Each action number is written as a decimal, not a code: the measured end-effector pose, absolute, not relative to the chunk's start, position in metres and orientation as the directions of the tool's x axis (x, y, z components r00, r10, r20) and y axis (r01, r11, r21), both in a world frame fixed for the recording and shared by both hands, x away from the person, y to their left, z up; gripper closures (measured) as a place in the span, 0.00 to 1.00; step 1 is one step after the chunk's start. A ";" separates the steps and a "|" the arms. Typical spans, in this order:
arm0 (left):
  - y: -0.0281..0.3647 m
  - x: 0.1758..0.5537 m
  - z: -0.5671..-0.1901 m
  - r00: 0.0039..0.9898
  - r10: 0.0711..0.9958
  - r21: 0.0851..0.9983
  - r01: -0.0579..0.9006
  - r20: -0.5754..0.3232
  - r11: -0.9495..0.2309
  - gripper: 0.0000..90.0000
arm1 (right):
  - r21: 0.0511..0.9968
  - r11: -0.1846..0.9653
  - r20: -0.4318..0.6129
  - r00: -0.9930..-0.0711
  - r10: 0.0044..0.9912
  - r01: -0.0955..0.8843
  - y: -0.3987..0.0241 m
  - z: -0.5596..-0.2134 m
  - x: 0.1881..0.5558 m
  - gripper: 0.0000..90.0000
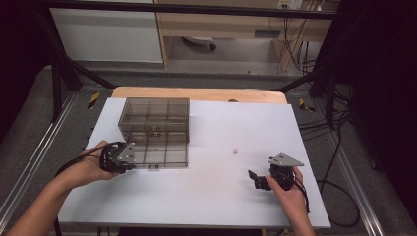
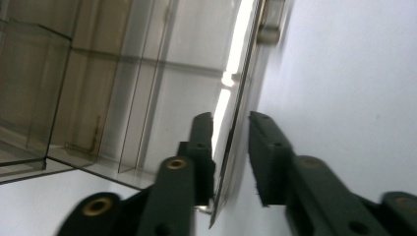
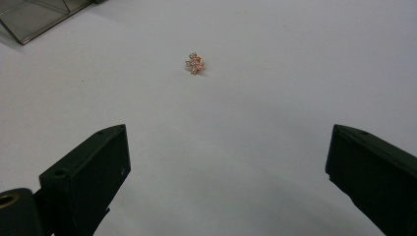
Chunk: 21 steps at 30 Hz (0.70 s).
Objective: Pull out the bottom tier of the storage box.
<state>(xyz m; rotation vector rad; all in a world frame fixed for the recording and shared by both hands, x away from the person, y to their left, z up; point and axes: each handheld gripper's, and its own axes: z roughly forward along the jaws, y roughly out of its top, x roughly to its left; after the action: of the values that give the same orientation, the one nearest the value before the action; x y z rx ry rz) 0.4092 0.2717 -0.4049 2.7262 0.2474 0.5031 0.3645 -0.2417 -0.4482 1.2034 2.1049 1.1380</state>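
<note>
Left gripper (image 2: 231, 162) fingers straddle organizer box (image 1: 155, 130) wall, unclamped

A white table (image 1: 206, 196) carries a smoky clear compartment box (image 1: 155, 132) (lid up) at its left; a tiny ornament (image 1: 235, 151) lies well apart, mid-table.

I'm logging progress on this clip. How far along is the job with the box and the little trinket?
The clear box already lies open on the white table. In hand: the left claw straddles the box's edge, its jaws parted. Left to do: the trinket sits untouched on the table, ahead of the wide-open right claw, outside the box.
</note>
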 end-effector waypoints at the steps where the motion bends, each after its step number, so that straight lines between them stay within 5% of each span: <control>1: 0.272 0.407 -0.406 0.917 0.242 0.385 0.109 0.317 -0.916 0.71 | 0.834 0.275 0.011 -0.512 0.859 0.478 -0.242 -0.448 0.364 0.04; 12: 0.275 0.375 -0.406 0.788 0.480 0.580 0.197 0.386 -0.790 0.28 | 0.832 0.278 0.007 -0.510 0.860 0.480 -0.242 -0.449 0.365 0.04; 21: 0.266 0.347 -0.409 0.707 0.642 0.703 0.293 0.297 -0.648 0.17 | 0.831 0.274 0.010 -0.506 0.863 0.484 -0.241 -0.449 0.365 0.04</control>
<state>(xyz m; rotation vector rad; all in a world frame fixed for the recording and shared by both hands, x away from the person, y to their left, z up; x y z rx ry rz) 0.3473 0.2660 -0.4085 2.2752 0.7090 0.7130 0.3649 -0.2410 -0.4487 1.2115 2.1020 1.1301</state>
